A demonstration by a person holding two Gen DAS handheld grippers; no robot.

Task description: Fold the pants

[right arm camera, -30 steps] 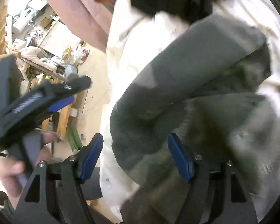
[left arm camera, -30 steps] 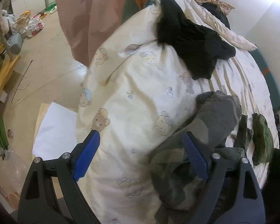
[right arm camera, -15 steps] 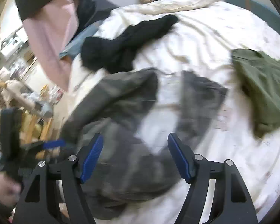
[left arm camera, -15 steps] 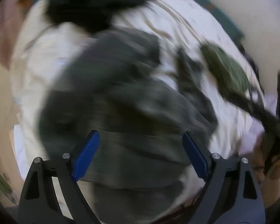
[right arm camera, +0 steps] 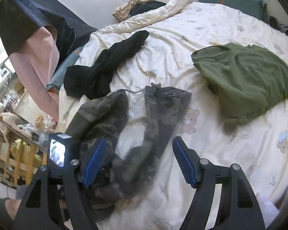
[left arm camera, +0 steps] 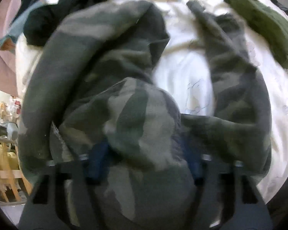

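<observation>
The crumpled camouflage-patterned pants (right arm camera: 144, 118) in grey and olive lie near the edge of a bed covered by a cream quilt printed with small bears (right arm camera: 211, 153), their two legs spread apart in a loose V with bare quilt showing between them.

The left gripper (left arm camera: 144, 164), a black frame with blue ribbed pads, points steeply down into the waist end of the pants. Its jaws are closing, and a bunched mound of the camouflage fabric fills the gap between them; the picture is blurred, so whether the pads already press on the cloth cannot be told for sure. From the right wrist view this gripper shows only as a dark body with a small lit screen at the lower left, sunk into the fabric.

The right gripper (right arm camera: 138, 161), of the same build, hangs above the bed with its jaws well apart — nothing is pinched between its blue pads. One pants leg lies on the quilt below and between them.

A rumpled black garment (right arm camera: 105, 67) lies on the quilt just beyond the pants, close to one leg's end. A folded olive-green garment (right arm camera: 245, 76) rests well apart on the far side of the bed. A pale pink cloth (right arm camera: 38, 65) hangs beside the bed — past it is a cluttered room with a wooden rack (right arm camera: 7, 164).
</observation>
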